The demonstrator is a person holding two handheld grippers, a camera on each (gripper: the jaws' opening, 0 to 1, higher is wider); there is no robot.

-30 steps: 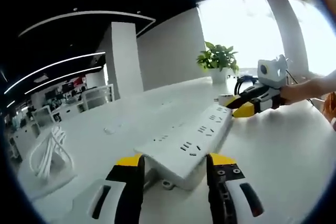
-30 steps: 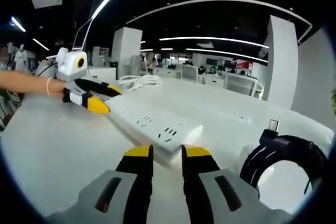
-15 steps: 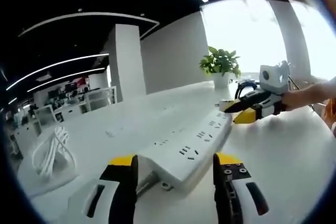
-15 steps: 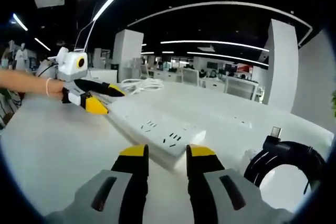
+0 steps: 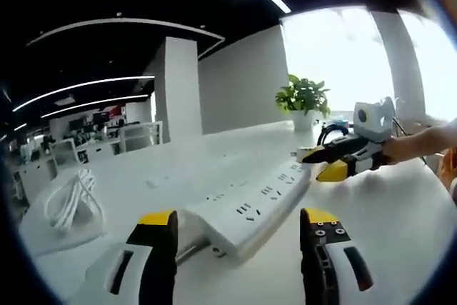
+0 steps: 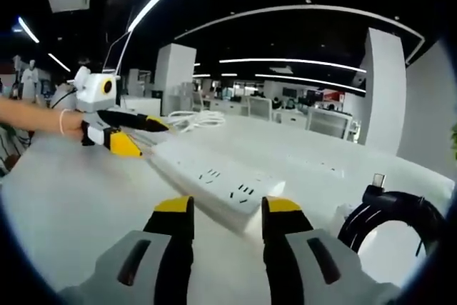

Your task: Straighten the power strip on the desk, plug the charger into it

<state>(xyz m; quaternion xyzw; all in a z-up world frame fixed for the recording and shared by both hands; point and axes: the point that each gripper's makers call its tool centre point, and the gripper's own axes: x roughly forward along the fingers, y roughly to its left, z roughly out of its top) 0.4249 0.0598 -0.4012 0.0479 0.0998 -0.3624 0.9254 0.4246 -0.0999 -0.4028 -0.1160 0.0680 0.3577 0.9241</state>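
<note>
Both tongs have widened and now stand released: left tongs (image 5: 239,223) and right tongs (image 6: 220,208) flank opposite ends of the power strip (image 5: 253,201) on the surface (image 5: 385,205).

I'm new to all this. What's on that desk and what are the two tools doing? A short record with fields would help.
surface: white desk
main item: white power strip, lying flat, sockets up
left gripper: open, jaws on either side of the strip's cabled end
right gripper: open, jaws at the strip's opposite end
cables: white coil on the desk; black coiled cable with a small plug end standing up
background: potted plant by the window
charger plugged in: no, sockets look empty
</note>
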